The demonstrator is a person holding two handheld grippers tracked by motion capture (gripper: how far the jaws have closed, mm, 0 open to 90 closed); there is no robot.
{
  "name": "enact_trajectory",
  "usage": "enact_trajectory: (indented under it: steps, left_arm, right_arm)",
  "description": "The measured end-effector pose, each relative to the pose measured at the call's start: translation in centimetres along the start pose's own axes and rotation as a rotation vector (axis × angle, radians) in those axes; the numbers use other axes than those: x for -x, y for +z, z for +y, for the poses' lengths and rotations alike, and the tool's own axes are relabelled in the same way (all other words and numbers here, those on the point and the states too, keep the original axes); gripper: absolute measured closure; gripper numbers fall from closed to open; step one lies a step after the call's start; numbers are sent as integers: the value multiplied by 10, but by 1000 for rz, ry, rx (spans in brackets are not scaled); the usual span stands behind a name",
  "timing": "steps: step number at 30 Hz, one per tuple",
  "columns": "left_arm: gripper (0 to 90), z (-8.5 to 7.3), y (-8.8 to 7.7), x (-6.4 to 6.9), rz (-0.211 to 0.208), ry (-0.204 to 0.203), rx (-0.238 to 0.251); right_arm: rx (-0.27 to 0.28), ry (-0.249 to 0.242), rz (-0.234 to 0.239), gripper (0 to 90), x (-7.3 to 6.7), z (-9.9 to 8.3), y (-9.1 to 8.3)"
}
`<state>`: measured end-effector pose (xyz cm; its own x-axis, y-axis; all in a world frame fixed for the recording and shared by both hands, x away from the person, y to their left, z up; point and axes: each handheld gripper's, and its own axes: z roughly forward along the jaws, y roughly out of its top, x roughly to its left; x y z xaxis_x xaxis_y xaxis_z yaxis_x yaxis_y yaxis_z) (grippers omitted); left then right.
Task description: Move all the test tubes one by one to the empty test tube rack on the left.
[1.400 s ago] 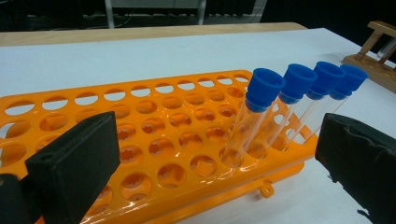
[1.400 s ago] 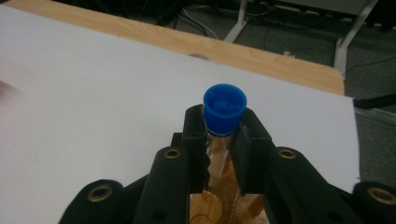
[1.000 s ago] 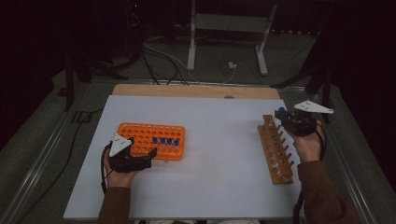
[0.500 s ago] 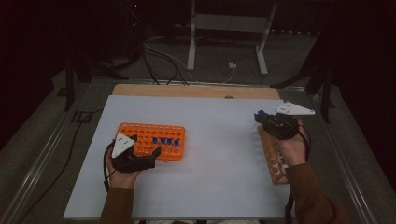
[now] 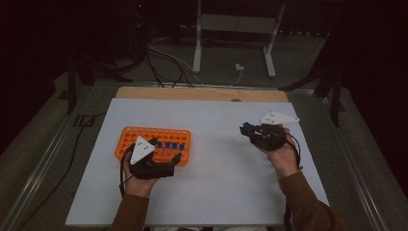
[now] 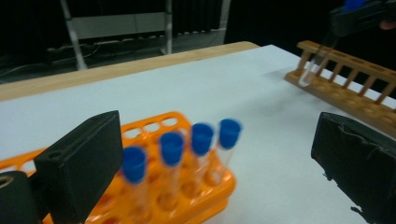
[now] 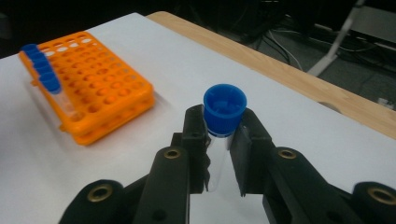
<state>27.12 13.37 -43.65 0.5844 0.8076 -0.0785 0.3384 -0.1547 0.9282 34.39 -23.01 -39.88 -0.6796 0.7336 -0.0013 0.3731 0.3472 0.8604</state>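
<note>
R gripper (image 5: 251, 131) clamped on a clear test tube (image 7: 218, 154) w/ blue cap (image 7: 225, 108); jaws grip it just below the cap, tube upright between the pads in the right gripper view. In high view this gripper sits above the white table (image 5: 216, 192), right of centre, tube at its left end, well apart from the orange rack (image 5: 130, 139).

L gripper (image 5: 166, 155) at near edge of the orange rack, left half of table. Jaws apart, nothing between the pads; in the left gripper view the rack sits low between them, not touched as far as I can tell.

Orange rack: row of four blue-capped tubes (image 6: 187, 144) standing upright along one side, rest of the holes look open. Slight blur on them.

Wooden rack (image 6: 348, 84) seen in the left gripper view, far right on the table, long and low w/ a row of holes; the R gripper and its tube show just above its far end.

Wood strip (image 5: 202, 94) along far edge of table.
</note>
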Motion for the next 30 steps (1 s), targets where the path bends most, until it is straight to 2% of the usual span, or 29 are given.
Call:
enact_trajectory:
  steps: [10,19,24,27,30]
  left_arm:
    - [57,20,28,31,-74,41,-6]
    - [84,22,60,56,-140,74,-48]
    - [183,21,72,63,-149,87,-49]
    - [280,22,76,66,-147,96,-42]
    - [417,22,80,69,-139,113,-49]
  right_arm:
    - [-4,-16,74,764,-24,7,9]
    - [-3,-29,137,764,-44,12,15]
    - [2,-34,169,764,-53,15,15]
    - [3,-40,183,764,-58,16,16]
    - [5,-42,193,764,-60,16,17]
